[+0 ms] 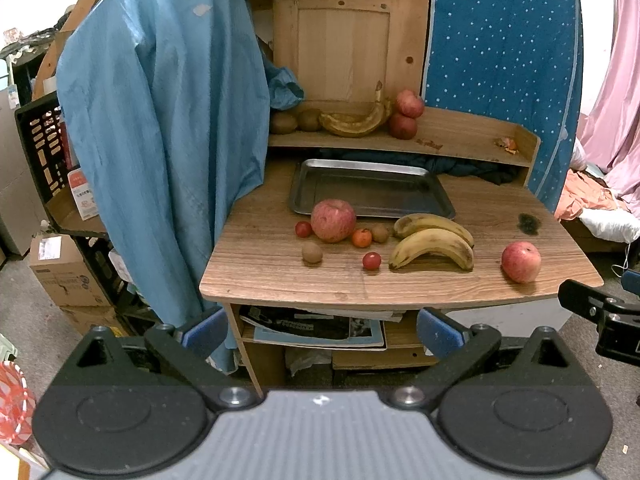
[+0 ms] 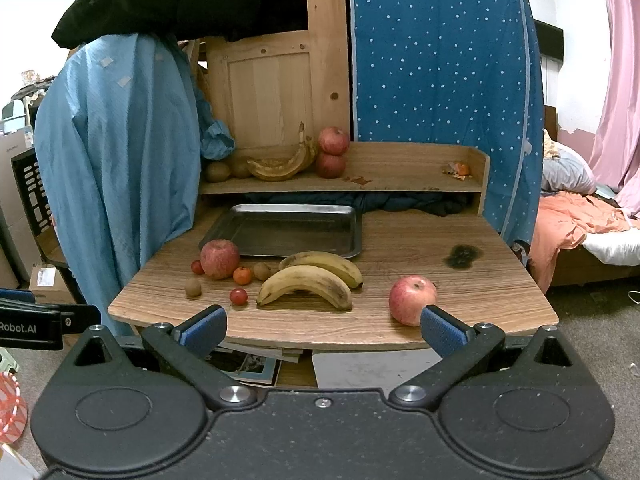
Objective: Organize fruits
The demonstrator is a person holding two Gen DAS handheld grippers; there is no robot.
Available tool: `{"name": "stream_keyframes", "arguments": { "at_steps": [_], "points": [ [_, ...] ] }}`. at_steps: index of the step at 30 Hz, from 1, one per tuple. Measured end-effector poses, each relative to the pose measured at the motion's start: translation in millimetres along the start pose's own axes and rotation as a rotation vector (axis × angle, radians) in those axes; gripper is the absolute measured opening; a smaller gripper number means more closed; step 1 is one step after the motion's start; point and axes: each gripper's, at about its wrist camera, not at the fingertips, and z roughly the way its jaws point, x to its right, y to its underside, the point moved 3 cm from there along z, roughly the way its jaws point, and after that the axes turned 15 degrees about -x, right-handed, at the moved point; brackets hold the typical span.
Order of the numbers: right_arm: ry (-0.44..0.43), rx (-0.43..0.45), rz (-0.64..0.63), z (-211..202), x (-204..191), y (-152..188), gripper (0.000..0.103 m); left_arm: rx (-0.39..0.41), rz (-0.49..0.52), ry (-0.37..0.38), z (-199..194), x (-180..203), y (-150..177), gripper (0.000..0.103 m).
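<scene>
On the wooden counter [image 2: 460,280], apples, two bananas [image 2: 312,280], kiwis and small red fruits lie loose before the empty metal tray [image 2: 224,232]; nothing sorted yet. Both grippers' fingers hang spread, empty.

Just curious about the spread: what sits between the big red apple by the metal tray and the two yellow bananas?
A small orange tangerine and a brown kiwi, side by side, clearest in the left wrist view.
</scene>
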Motion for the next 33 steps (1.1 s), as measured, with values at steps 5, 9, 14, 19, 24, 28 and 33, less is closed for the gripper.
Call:
{"name": "stream_keyframes", "arguments": {
  "at_steps": [5,9,14,19,24,28,33],
  "points": [
    [0.000,-0.009,-0.002,8.7,-1.8,-3.1,0.102,-0.012,-0.004,0.003,6.1,-2.0,-3.5,0.103],
    [-0.005,-0.027,-0.012,20.9,-4.7,-3.5,0.102,-0.021,-0.006,0.004,9.9,-4.8,-8.2,0.103],
    [-0.004,-0.035,-0.019,22.6,-7.3,-6.0,0.102,-0.031,-0.007,0.005,13.4,-8.8,-13.4,0.103],
    [0.001,-0.047,-0.012,27.1,-7.6,-6.1,0.102,-0.045,-0.007,0.007,19.8,-12.9,-19.5,0.103],
    [-0.019,-0.090,-0.026,37.7,-6.9,-7.7,0.102,-0.096,0.012,-0.007,32.5,-12.6,-24.5,0.103],
    [-0.019,-0.105,-0.046,41.3,-6.4,-8.9,0.102,-0.128,0.017,0.006,41.5,-11.0,-29.3,0.103],
    [-0.003,-0.130,-0.041,51.0,3.8,-12.2,0.102,-0.150,0.051,0.016,54.2,2.4,-39.1,0.103]
  ]
}}
